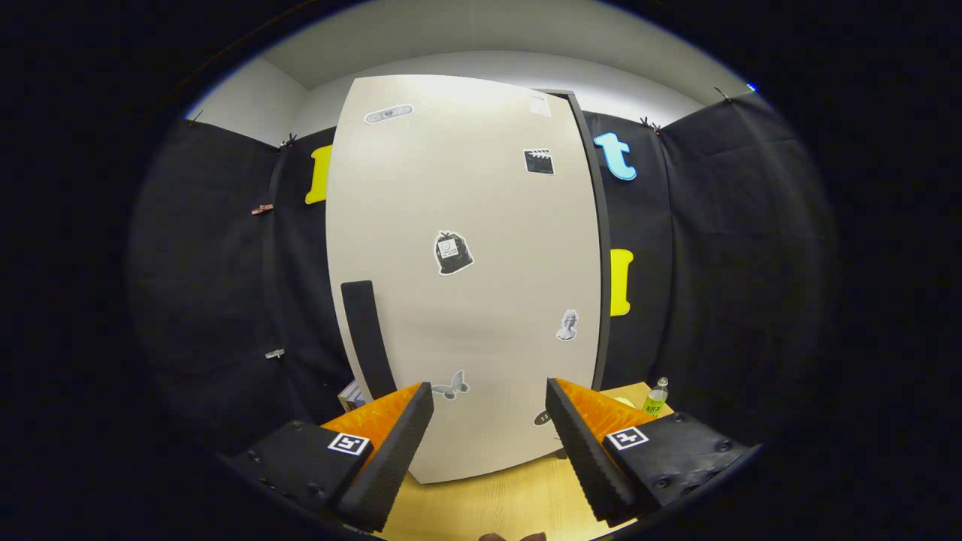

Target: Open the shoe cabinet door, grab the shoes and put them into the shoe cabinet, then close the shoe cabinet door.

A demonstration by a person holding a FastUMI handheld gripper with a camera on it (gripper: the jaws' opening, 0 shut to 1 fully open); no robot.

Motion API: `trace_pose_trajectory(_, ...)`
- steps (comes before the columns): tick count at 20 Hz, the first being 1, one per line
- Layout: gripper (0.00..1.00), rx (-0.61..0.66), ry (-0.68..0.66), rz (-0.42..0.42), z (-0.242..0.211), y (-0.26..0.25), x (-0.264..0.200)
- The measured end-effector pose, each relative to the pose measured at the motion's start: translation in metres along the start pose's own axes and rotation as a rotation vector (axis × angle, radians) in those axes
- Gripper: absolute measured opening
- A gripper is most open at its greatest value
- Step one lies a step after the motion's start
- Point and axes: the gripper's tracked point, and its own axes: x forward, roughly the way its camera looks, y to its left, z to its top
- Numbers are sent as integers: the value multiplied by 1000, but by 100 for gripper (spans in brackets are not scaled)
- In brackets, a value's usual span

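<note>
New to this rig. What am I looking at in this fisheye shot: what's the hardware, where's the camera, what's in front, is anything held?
No robot arm here: a person carries a handheld two-finger gripper, and the fisheye camera rides on it, looking forward along its fingers. The fingers stand apart with nothing between them, so nothing is held.

Just ahead stands the shoe cabinet; its pale door, dotted with stickers, is shut. The dark vertical handle sits just above the left finger. The cabinet stands on a wooden surface. A small bottle stands beyond the right finger, beside the cabinet. Black cloth forms the booth wall behind.
</note>
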Motion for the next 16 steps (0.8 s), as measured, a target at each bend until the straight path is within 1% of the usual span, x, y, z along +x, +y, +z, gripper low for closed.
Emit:
trace_pose_trajectory(3,98,-7,-3,7,-1,3,8)
trace_pose_trajectory(10,98,-18,-16,36,1,16,11)
trace_pose_trajectory(16,98,-45,-36,29,3,7,13)
